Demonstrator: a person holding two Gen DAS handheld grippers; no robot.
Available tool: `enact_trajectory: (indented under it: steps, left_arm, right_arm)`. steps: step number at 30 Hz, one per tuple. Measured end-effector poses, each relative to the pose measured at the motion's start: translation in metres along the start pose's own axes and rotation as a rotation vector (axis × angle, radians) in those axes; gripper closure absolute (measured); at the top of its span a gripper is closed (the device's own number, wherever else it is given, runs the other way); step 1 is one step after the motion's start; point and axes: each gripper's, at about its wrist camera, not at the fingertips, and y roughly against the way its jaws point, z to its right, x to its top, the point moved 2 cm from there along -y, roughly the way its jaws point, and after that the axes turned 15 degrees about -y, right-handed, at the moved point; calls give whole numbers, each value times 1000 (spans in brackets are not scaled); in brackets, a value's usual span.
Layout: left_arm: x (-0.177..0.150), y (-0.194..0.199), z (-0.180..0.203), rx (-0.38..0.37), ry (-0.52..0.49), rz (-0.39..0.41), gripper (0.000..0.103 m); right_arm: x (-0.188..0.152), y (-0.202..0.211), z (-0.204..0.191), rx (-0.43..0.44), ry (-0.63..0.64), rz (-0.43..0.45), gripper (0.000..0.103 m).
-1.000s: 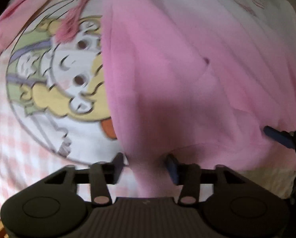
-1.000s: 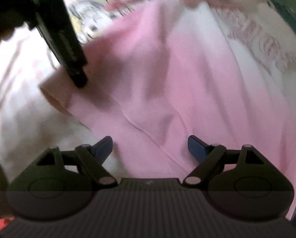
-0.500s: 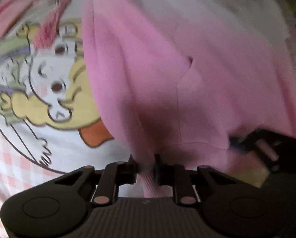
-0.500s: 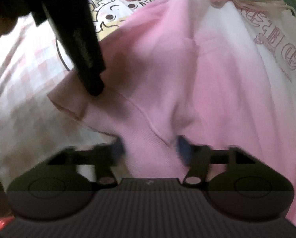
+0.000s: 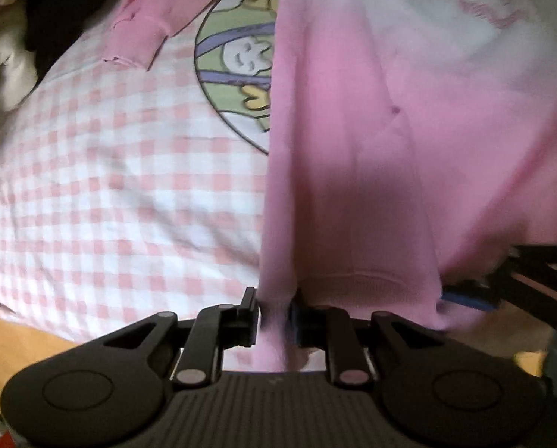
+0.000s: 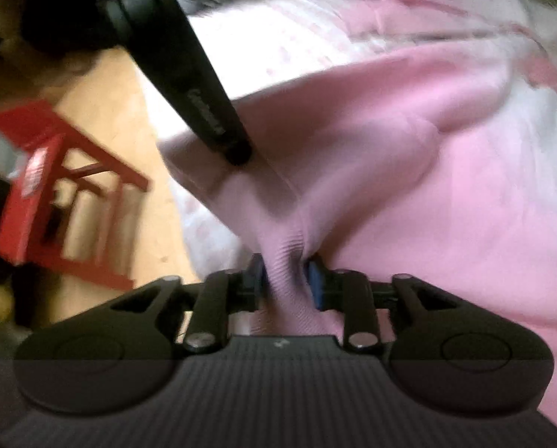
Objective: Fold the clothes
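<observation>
We have the pink sweatshirt by its ribbed hem, one corner in each tool. The left gripper has its jaws closed on a thin pleat of the hem, and the right gripper has its jaws closed on a bunched fold of ribbing. The garment lies on the checked bedsheet, stretched away from the hem toward its paler upper part.

We judge the cloth soft, light and limp: it sags between our two holds and will drape wherever it is unsupported. The ribbed hem is the thicker, firmer part, so it seems the best place to hold; a pinch on the smooth body fabric could slip.

The left view shows what the right does not: one sleeve cuff lying on the sheet beyond the hem, and a round cartoon print beside the sweatshirt's edge. The right view alone shows the left tool's finger coming down onto the hem, and a red stool on the floor beside the bed.
</observation>
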Motion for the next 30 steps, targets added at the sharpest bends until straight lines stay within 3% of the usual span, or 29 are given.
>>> enact_trajectory:
  steps: [2, 6, 8, 10, 13, 17, 20, 22, 24, 28, 30]
  left_arm:
    - [10, -16, 2, 24, -22, -26, 82]
    - [13, -15, 11, 48, -63, -27, 75]
    - [9, -7, 14, 49, -64, -10, 59]
    - [1, 6, 16, 32, -26, 23, 56]
    - [-6, 30, 20, -9, 24, 79, 52]
    - [3, 50, 45, -14, 26, 158, 48]
    - [19, 50, 71, -6, 20, 174, 48]
    - [29, 32, 82, -10, 16, 174, 48]
    - [35, 14, 93, -5, 11, 161, 48]
    - [37, 7, 108, 10, -1, 120, 49]
    - [35, 13, 114, 13, -19, 125, 48]
  right_arm:
    - [-4, 5, 8, -65, -73, 34, 73]
    - [-47, 64, 67, -243, -406, 143, 39]
    - [-80, 94, 106, -345, -614, 173, 39]
    - [-118, 116, 143, -414, -827, 176, 38]
    - [-163, 135, 189, -445, -1087, 196, 36]
    - [-179, 117, 221, -291, -1247, 230, 38]
    - [-177, 108, 222, -272, -1263, 225, 33]
    - [-181, 113, 216, -226, -1257, 282, 27]
    - [-196, 121, 214, -141, -1286, 321, 29]
    - [-243, 132, 226, 29, -1513, 277, 28]
    - [-249, 134, 228, 22, -1541, 258, 28]
